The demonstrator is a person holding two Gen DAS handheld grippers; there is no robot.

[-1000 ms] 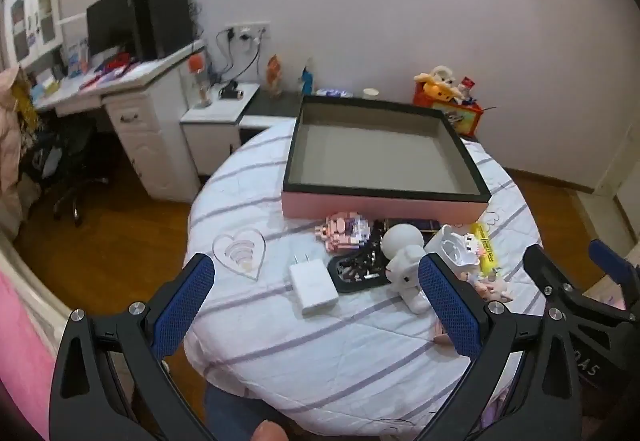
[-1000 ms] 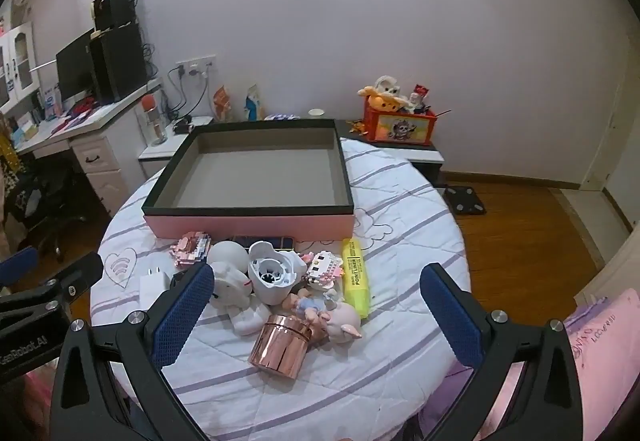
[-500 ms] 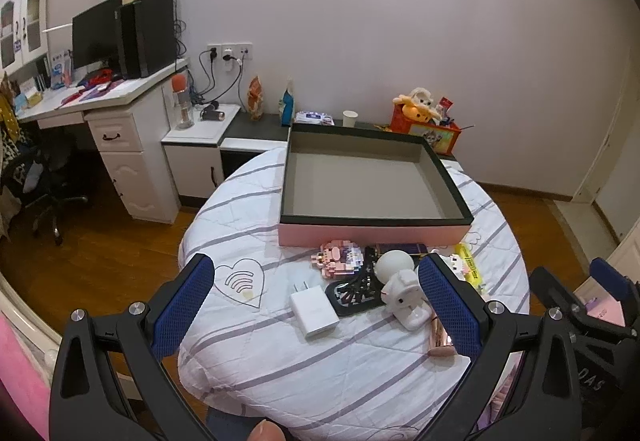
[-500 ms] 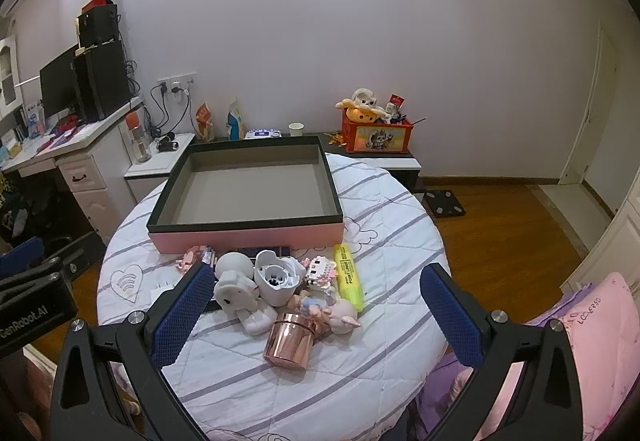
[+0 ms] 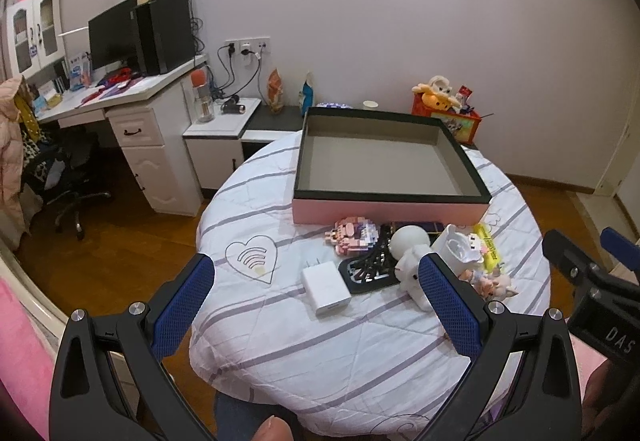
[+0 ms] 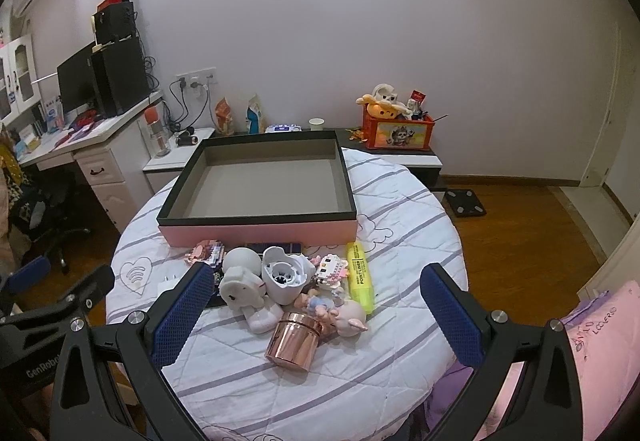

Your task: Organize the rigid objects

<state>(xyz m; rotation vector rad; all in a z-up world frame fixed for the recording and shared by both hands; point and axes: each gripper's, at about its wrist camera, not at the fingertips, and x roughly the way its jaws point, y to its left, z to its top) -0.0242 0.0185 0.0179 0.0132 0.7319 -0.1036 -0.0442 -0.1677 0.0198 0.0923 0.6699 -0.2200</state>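
A shallow pink box with a black rim (image 5: 390, 207) (image 6: 260, 231) lies empty at the back of the round table (image 6: 400, 373). In front of it sits a cluster: white charger (image 5: 326, 287), pink block figure (image 5: 354, 235), black patterned plate (image 5: 366, 271), white figurine (image 6: 242, 289), white cup-like piece (image 6: 286, 277), copper can (image 6: 296, 339), pig figurine (image 6: 348, 315), yellow highlighter (image 6: 360, 275). My left gripper (image 5: 316, 305) hovers open above the table's near left side. My right gripper (image 6: 316, 311) hovers open over the cluster, holding nothing.
A white desk with monitor and speakers (image 5: 132, 93) stands at the left, an office chair (image 5: 64, 177) beside it. A low cabinet (image 6: 400, 155) with an orange toy box (image 6: 398, 129) sits behind the table. Pink bedding (image 6: 600, 353) lies at the right.
Both grippers have shifted slightly, so the table and cluster appear a little closer and lower than half a second ago. Nothing on the table has moved; both stay open.
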